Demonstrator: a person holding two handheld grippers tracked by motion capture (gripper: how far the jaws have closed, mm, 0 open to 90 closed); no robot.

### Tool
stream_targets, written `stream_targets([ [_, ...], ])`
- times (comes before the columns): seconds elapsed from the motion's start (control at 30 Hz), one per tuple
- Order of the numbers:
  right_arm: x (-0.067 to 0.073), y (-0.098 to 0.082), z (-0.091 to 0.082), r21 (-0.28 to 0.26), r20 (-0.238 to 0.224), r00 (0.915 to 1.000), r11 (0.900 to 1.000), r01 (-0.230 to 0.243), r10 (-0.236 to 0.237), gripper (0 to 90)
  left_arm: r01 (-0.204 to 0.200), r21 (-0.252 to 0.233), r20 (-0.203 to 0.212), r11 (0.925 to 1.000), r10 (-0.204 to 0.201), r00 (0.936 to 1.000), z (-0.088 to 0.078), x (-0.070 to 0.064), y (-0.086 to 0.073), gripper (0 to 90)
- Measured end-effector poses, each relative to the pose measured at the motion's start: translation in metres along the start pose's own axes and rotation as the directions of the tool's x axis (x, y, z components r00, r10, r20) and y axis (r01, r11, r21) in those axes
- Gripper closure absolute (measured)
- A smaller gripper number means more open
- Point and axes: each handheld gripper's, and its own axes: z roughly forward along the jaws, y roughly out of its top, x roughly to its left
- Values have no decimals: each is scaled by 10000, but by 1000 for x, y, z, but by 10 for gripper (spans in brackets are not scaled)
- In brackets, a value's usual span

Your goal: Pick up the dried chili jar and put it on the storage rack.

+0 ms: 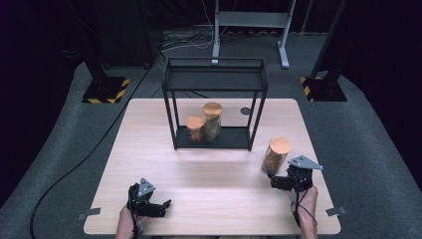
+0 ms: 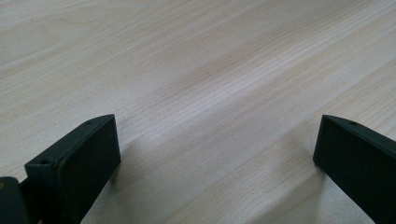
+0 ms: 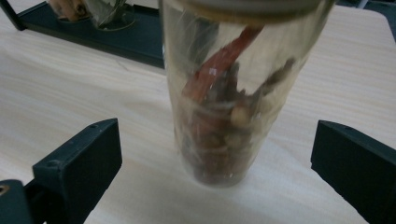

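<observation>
Left tool [image 1: 160,206] jaws wide apart, right tool [image 1: 272,180] likewise

The table [image 1: 149,199] is pale wood with fine straight grain, smooth and matt. The near-right jar [image 3: 224,107] looks like clear glossy glass — it catches glints — with a warm wood-look lid [image 1: 280,144]. The rack [image 1: 214,74] is thin black metal, matt, and its base tray [image 3: 116,37] has a dull satin sheen. The right gripper [image 3: 215,163] jaws are black matt plastic — slightly grainy. The floor [image 1: 373,149] is grey, rough carpet-like cloth.

2 jars [image 1: 205,124] in blk rack [image 1: 214,79], table [image 1: 149,149].
</observation>
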Motion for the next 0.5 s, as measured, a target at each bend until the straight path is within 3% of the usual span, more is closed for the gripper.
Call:
stream_targets([
  [0.5, -6, 30, 23, -674, 296, 9992, 9975, -230, 251, 0, -10, 5, 6, 10000, 10, 10000, 0, 0, 0, 0],
])
